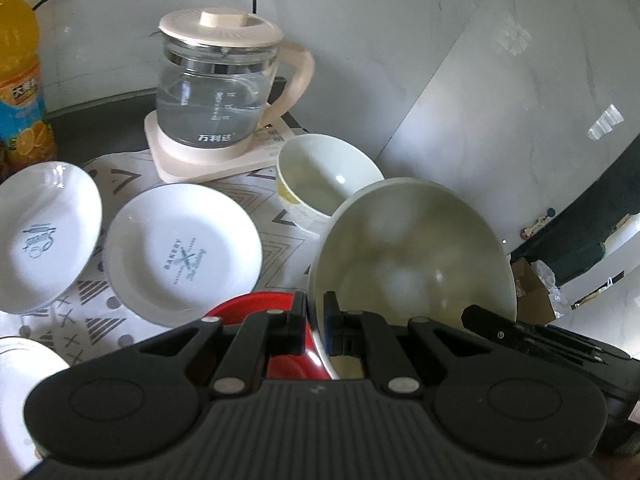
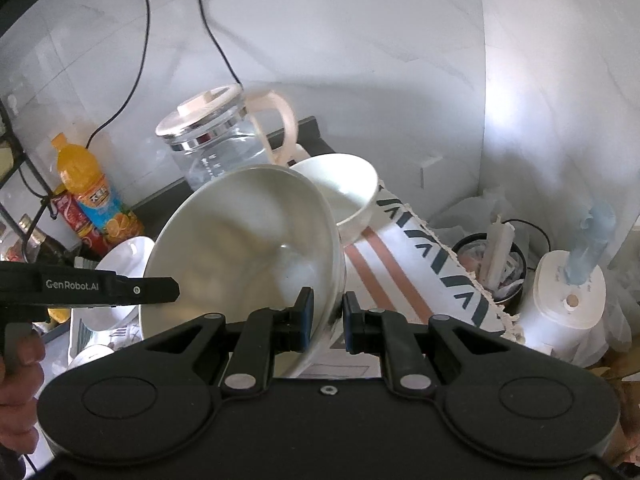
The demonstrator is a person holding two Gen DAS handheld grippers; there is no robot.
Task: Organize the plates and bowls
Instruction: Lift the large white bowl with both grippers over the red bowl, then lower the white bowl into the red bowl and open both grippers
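A large white bowl is held tilted above the patterned mat. My left gripper is shut on its left rim, and my right gripper is shut on its right rim; the bowl also shows in the right wrist view. A red bowl sits just under the left fingers. A smaller white bowl stands behind the large one. Two white printed plates lie on the mat to the left, and part of a third white plate shows at the lower left.
A glass kettle on its cream base stands at the back against the wall. An orange juice bottle is at the far left. A white appliance and a cluttered container stand right of the mat.
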